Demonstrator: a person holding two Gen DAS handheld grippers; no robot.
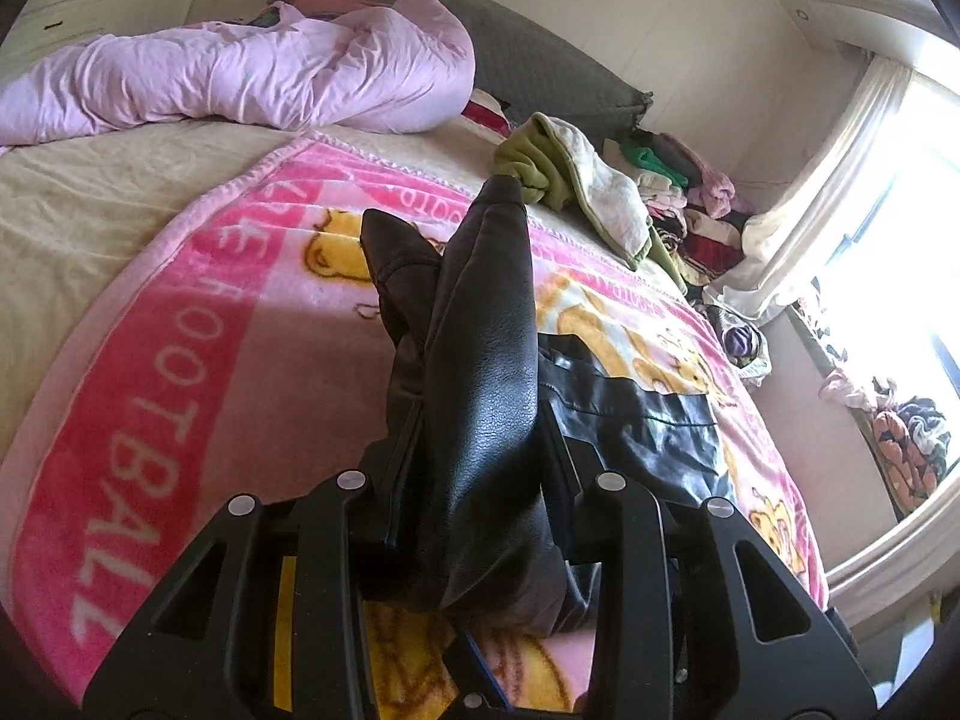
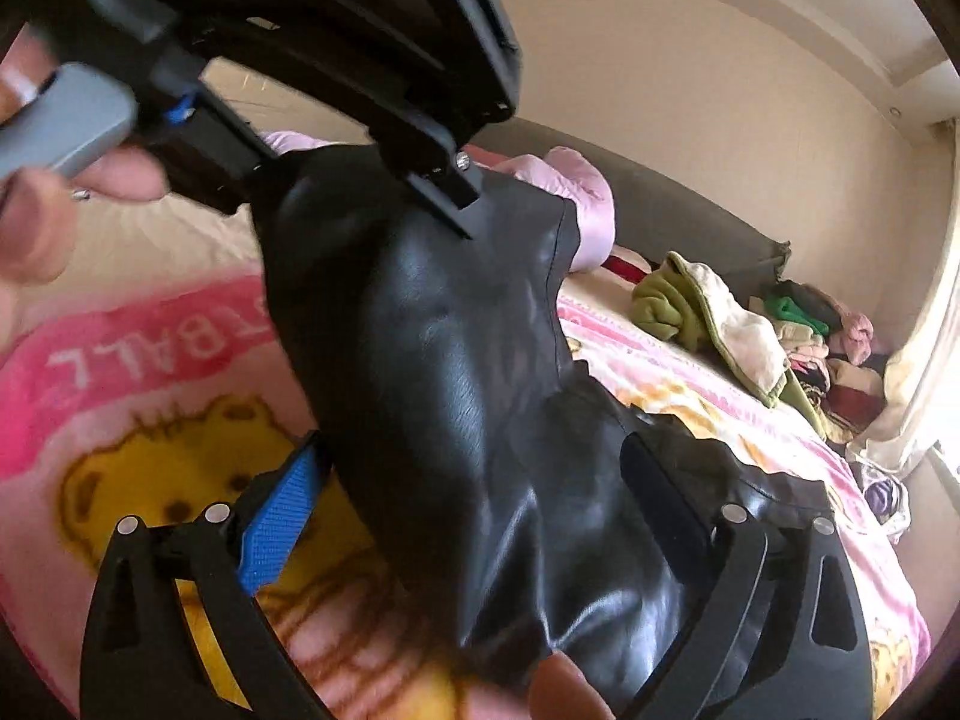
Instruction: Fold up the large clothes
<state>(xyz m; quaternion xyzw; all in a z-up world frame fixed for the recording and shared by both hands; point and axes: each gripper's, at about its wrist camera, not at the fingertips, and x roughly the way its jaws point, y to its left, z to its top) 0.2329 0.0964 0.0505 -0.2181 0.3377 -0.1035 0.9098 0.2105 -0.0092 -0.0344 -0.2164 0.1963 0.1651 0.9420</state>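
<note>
A black leather garment [image 1: 486, 372] hangs lifted above the bed. My left gripper [image 1: 480, 450] is shut on the garment, which bunches up between its fingers and stands up in front of the camera. In the right wrist view the left gripper [image 2: 444, 204] pinches the garment's top from above. My right gripper [image 2: 480, 498] is open, its blue-padded left finger [image 2: 276, 522] and its black right finger [image 2: 666, 498] on either side of the hanging garment [image 2: 456, 372]. The rest of the garment lies on the pink blanket [image 1: 648, 420].
The pink cartoon blanket [image 1: 198, 324] covers the bed. A pink duvet [image 1: 240, 78] lies bunched at the head. A green and white garment [image 1: 570, 180] lies on the far side, beside a pile of clothes [image 1: 690, 204]. A bright window [image 1: 900, 276] is on the right.
</note>
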